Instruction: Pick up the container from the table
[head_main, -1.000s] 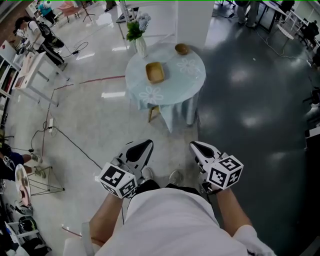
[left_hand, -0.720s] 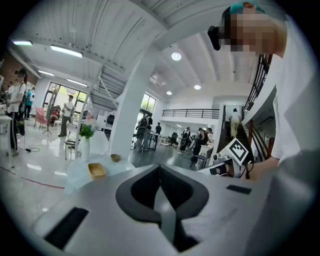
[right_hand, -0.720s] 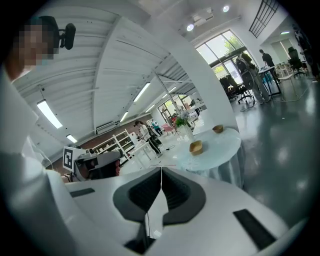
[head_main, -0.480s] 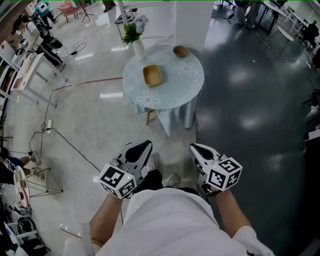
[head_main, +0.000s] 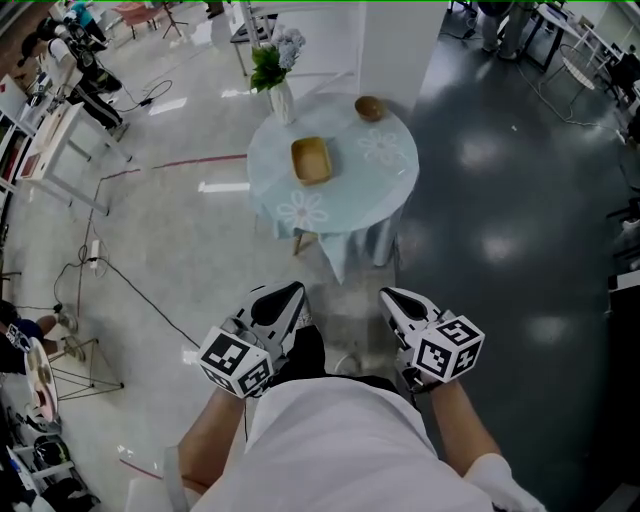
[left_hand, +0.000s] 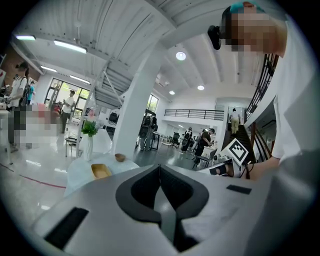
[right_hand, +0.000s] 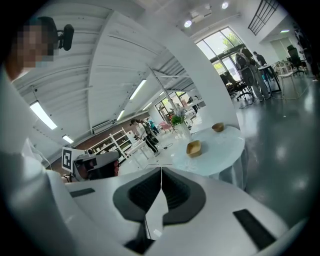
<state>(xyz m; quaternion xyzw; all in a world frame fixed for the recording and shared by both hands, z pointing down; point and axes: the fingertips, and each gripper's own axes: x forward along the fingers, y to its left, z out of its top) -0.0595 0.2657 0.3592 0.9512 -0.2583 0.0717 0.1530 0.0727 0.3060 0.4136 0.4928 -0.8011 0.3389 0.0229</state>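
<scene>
A rectangular wooden container (head_main: 311, 160) lies near the middle of a round table (head_main: 350, 195) covered in a pale blue cloth; it also shows small as the container (left_hand: 100, 170) and the container (right_hand: 194, 147). Both grippers are held close to my body, far short of the table. My left gripper (head_main: 292, 291) has its jaws pressed together with nothing in them. My right gripper (head_main: 388, 293) is shut and empty too.
A small round wooden bowl (head_main: 369, 107) sits at the table's far edge, and a white vase with flowers (head_main: 276, 80) at its far left. Cables (head_main: 130, 275) trail over the light floor on the left. White racks (head_main: 60, 140) and people stand at the far left.
The table has shifted slightly in the head view as I step; it sits a little lower and to the right now. Both grippers stay shut in the same place.
</scene>
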